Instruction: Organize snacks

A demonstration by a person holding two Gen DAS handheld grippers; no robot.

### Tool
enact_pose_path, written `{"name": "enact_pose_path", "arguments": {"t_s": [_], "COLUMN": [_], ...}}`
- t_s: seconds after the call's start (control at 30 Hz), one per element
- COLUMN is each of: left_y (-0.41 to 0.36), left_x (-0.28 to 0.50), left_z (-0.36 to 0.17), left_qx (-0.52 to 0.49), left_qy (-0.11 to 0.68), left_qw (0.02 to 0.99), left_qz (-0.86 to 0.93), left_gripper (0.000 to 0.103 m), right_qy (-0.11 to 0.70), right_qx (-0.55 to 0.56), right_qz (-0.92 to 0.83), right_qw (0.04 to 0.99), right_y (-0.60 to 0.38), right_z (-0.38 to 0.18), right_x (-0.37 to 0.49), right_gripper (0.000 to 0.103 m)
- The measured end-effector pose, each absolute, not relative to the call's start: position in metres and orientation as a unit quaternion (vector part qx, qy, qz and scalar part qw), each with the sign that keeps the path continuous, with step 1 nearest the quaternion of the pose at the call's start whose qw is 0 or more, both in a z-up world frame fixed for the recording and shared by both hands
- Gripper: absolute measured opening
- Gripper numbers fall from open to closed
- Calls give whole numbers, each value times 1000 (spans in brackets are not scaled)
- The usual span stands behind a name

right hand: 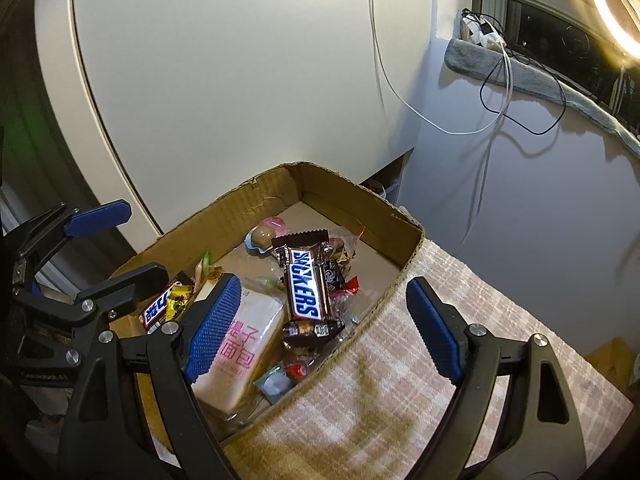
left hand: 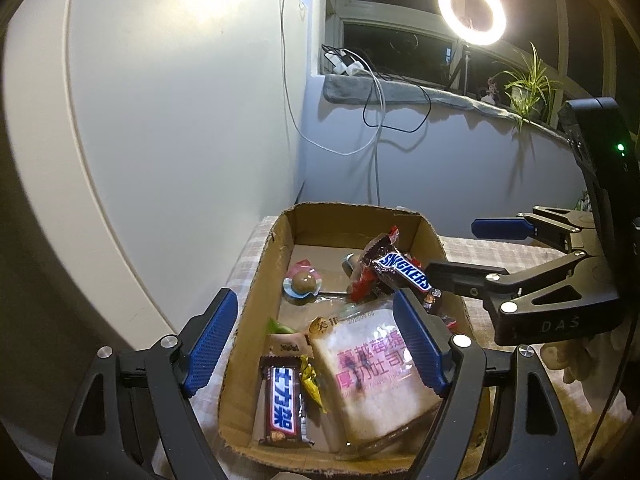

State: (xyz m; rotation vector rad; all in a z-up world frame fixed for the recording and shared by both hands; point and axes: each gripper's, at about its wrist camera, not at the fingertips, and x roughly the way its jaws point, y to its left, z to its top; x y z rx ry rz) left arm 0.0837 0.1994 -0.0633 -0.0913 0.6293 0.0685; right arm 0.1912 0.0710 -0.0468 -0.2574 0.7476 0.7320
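Snacks already fill the brown cardboard box [right hand: 400, 236]; both left claw [left hand: 316, 344] and right claw [right hand: 320, 320] hover spread and empty, so fetching another snack seems next.

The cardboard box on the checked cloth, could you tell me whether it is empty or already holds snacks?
It holds snacks. Inside the cardboard box lie a Snickers bar, a packaged bread slice and a second Snickers bar, among small candies.

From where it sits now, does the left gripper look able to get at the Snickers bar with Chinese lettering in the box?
Probably yes. The left gripper is open above the cardboard box, and the Chinese-lettered Snickers bar lies uncovered on top near the front wall, apart from the bread pack.
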Motion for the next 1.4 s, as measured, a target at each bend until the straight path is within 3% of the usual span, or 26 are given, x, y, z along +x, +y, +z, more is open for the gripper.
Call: {"name": "enact_pose_path", "arguments": {"t_s": [0.37, 0.53, 1.4], "left_y": [191, 183, 154], "left_x": [62, 52, -1], "left_z": [-54, -52, -45], "left_qx": [-45, -36, -60], "left_qy": [298, 297, 293], "left_qw": [953, 953, 951], "left_qz": [42, 51, 72], "left_gripper": [80, 81, 82], "right_qy": [332, 319, 281], "right_qx": [-104, -91, -85], "right_qz": [343, 332, 260], "right_qw": [873, 883, 920], "right_y": [52, 39, -9], "right_z": [-36, -32, -9], "right_x": [161, 150, 70], "right_gripper": [88, 101, 103]}}
